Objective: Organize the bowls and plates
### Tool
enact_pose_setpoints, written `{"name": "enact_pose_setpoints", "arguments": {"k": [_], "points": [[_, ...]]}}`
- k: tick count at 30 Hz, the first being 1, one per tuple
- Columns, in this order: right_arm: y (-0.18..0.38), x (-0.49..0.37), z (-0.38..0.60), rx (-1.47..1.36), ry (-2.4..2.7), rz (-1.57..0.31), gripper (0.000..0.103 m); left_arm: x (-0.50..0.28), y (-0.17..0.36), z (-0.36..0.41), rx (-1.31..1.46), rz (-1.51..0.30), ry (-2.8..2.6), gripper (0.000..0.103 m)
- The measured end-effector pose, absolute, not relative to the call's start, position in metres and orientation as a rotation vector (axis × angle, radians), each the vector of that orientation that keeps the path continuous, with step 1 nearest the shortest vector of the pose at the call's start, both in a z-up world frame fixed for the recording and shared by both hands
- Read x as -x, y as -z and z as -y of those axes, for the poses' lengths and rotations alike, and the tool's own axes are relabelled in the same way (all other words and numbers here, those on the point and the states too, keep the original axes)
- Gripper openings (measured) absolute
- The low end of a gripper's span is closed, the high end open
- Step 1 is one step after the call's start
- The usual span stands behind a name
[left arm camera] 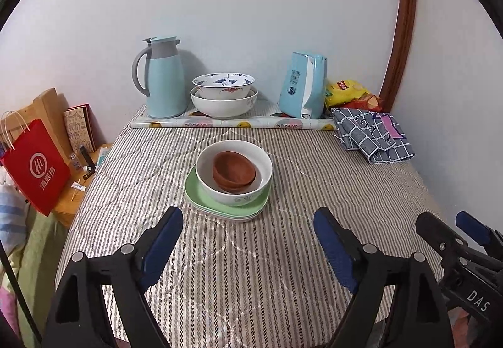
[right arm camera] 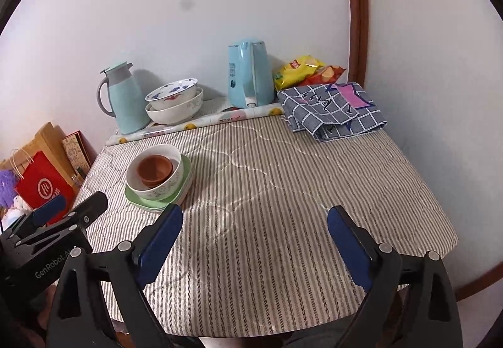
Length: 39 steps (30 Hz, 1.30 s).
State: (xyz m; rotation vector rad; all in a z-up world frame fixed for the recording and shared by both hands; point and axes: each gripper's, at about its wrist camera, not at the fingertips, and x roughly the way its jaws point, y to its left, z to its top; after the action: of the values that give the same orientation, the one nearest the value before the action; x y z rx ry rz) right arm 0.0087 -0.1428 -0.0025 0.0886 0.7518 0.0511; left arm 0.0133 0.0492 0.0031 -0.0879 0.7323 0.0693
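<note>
Item: my left gripper, jaws wide, empty. Right gripper, likewise. Ahead of the left: brown bowls nested in white bowl on green plates, stacked largest-lowest to sit steady. Beyond: two bowls, nested, parked by the wall.

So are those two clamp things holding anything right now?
No, nothing is held. The left tool and the right tool are both open over bare striped cloth, short of the stacked bowls.
</note>
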Motion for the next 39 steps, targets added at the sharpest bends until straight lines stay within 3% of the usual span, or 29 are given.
{"name": "enact_pose_setpoints", "arguments": {"k": [39], "points": [[-0.0037,-0.0041,0.1348,-0.061,-0.065,-0.740,0.092,-0.0091,-0.0066,-0.0501,0.092,-0.717,-0.077,0.085]]}}
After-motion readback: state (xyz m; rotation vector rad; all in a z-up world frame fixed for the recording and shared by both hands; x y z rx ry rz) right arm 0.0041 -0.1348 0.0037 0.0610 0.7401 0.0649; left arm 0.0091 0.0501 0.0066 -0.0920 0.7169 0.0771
